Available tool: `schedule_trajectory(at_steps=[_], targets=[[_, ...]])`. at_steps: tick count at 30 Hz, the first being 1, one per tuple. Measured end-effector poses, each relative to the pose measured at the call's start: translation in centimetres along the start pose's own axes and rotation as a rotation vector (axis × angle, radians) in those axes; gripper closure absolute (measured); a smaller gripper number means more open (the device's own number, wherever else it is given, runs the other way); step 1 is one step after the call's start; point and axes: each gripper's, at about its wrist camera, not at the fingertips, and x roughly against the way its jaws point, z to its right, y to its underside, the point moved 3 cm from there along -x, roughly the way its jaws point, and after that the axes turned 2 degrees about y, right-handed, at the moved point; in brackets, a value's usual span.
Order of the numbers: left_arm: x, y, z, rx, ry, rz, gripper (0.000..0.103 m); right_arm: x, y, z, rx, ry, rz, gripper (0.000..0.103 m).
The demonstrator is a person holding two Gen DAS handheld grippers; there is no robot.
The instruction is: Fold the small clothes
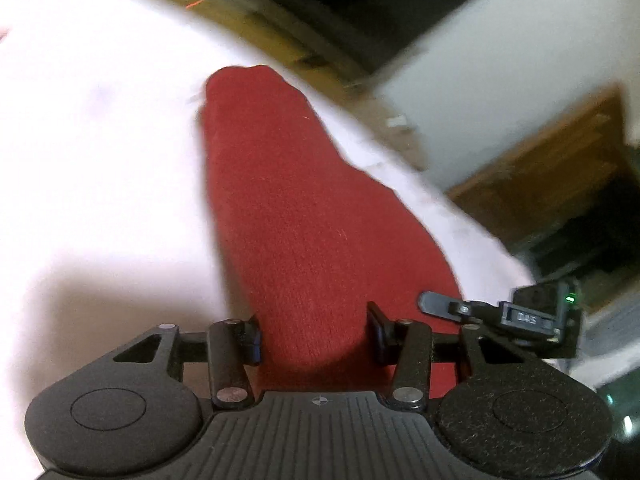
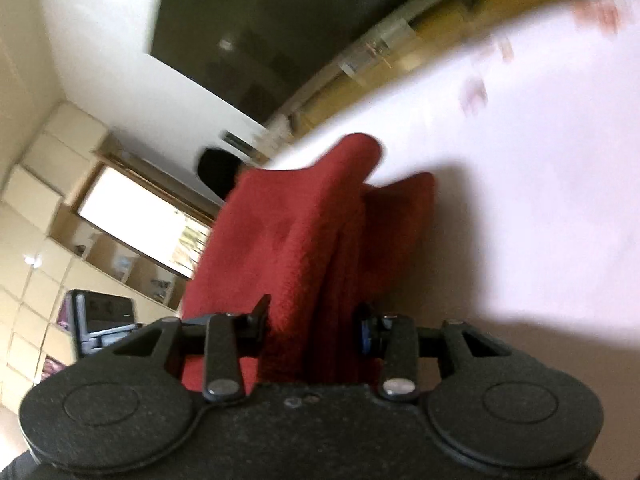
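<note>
A small red knitted garment (image 1: 288,208) stretches from my left gripper (image 1: 314,334) across the white table (image 1: 88,152) toward its far edge. The near end of the cloth sits between the left fingers, which press on it from both sides. In the right wrist view the same red garment (image 2: 296,232) is lifted and bunched, with a fold hanging toward the table (image 2: 540,168). My right gripper (image 2: 316,326) is shut on its near end. The right gripper also shows at the right edge of the left wrist view (image 1: 520,318).
The table's far edge (image 1: 280,36) runs close behind the garment, with a yellow-brown floor and dark furniture beyond. A wooden cabinet (image 1: 560,168) stands at the right. In the right wrist view, a window (image 2: 136,220) and a dark device (image 2: 100,320) lie off the table.
</note>
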Motion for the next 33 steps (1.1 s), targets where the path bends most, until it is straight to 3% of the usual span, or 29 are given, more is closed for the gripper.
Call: schedule_trajectory(at_steps=[1,3,11,13,16,18,21,25,29,31,33], targets=[[0.3,0.4,-1.1,0.037,0.048,0.023,0.05,-1.2,0.7,0.9,-0.03,0.025,-0.025,0.064],[1.0,0.8,-1.9,0.058,0.082,0.055,0.049,-1.4,1.4,1.6,-0.033,-0.005,0.011,0.064],[1.2,1.4,-0.2,-0.002,0.005,0.072,0.041,-1.0,0.9,0.4,-0.011,0.062,-0.008,0.058],[1.6,1.1,0.1,-0.028,-0.042,0.082,0.04,-0.9,1.1,0.2,-0.011,0.071,-0.007,0.053],[4.3,0.6,2.1,-0.119,-0.187,0.169,0.039,0.0,0.9,-0.4,0.009,0.132,0.027,0.047],[6.1,0.0,3.5,-0.192,-0.291,0.261,0.039,1.7,0.4,-1.2,0.078,0.187,0.093,0.055],[5.7,-1.2,5.8,-0.263,-0.345,0.318,0.039,2.8,-0.7,-3.8,0.221,0.275,0.177,0.069],[1.7,-1.4,8.8,-0.356,-0.409,0.296,0.039,0.4,-1.4,-7.0,0.35,0.364,0.232,0.072],[-1.8,-1.2,9.3,-0.398,-0.468,0.211,0.039,-2.5,-1.1,-7.9,0.415,0.409,0.184,0.074],[-2.0,-0.9,9.2,-0.396,-0.471,0.206,0.039,-4.5,-0.9,-6.8,0.407,0.479,0.107,0.075],[-2.0,-1.0,9.2,-0.388,-0.467,0.207,0.038,-5.1,-0.6,-6.3,0.419,0.495,0.11,0.075]])
